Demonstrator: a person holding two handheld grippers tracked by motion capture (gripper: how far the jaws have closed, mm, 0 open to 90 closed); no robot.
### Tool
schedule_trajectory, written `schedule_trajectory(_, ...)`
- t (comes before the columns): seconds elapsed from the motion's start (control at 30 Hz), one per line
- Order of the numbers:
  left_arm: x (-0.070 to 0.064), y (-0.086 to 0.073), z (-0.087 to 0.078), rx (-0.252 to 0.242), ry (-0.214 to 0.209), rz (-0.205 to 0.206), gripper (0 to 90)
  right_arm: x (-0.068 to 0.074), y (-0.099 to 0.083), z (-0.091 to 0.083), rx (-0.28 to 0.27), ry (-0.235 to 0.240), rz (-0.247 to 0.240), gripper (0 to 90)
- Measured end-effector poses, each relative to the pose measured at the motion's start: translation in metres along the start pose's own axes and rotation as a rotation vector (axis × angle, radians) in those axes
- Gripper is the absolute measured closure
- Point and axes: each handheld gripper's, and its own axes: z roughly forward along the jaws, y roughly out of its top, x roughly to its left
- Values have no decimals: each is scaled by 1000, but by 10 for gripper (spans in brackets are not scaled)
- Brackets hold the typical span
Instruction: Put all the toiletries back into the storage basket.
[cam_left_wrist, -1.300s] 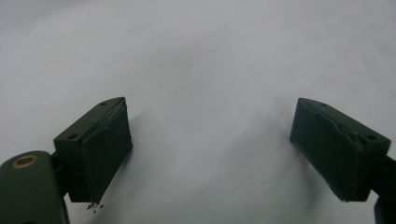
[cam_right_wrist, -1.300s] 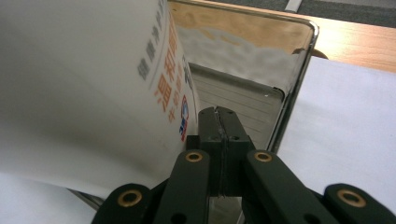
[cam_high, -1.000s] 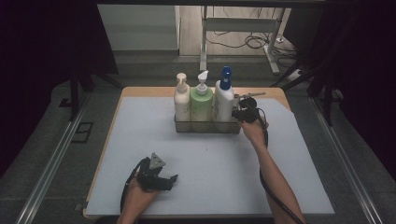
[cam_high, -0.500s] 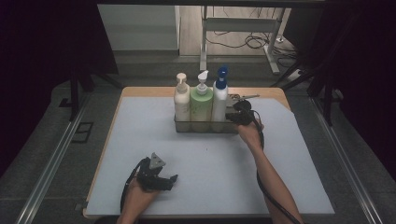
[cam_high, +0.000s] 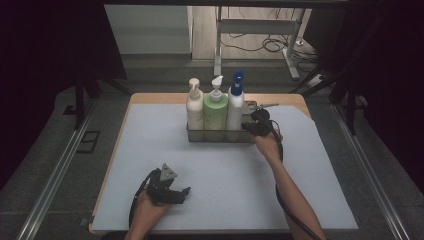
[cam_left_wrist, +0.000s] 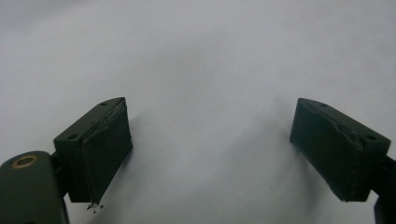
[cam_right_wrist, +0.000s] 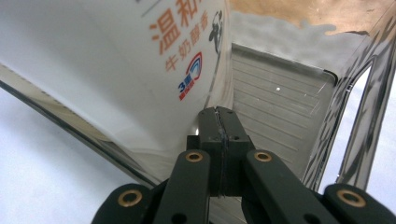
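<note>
Since the earlier frame the right gripper (cam_high: 256, 125) has been brought lower, to the right end of the metal rack (cam_high: 220, 135) near the bench's (cam_high: 150, 97) far edge. Jaws are seen pressed together in the right gripper view, beside the white bottle (cam_right_wrist: 107, 60), inside the rack; whether the wall is pinched can't be told. Left gripper (cam_high: 167, 187) has stayed near the front edge, jaws wide apart over the sheet (cam_left_wrist: 196, 56).

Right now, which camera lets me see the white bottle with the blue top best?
The high view: the blue-topped bottle stands whole at the right end of the row in the clear tray. The right gripper view gives a close-up of its label. The left gripper view faces the white table cover.
</note>
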Motion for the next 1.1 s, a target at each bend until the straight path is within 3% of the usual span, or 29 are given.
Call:
schedule_trajectory(0.2, 0, 0, 0, 0, 0, 0, 121, 1, -1, -1, 0, -2, 4, 896)
schedule_trajectory(0.5, 0, 0, 0, -2, -1, 0, 121, -2, -3, -7, -9, 7, -4, 816)
schedule_trajectory(0.7, 0, 0, 0, -2, 0, 1, 121, 0, -2, -13, -15, -19, -37, 725)
schedule_trajectory(1.1, 0, 0, 0, -1, 0, 1, 121, -3, -2, -26, -22, -50, -44, 539)
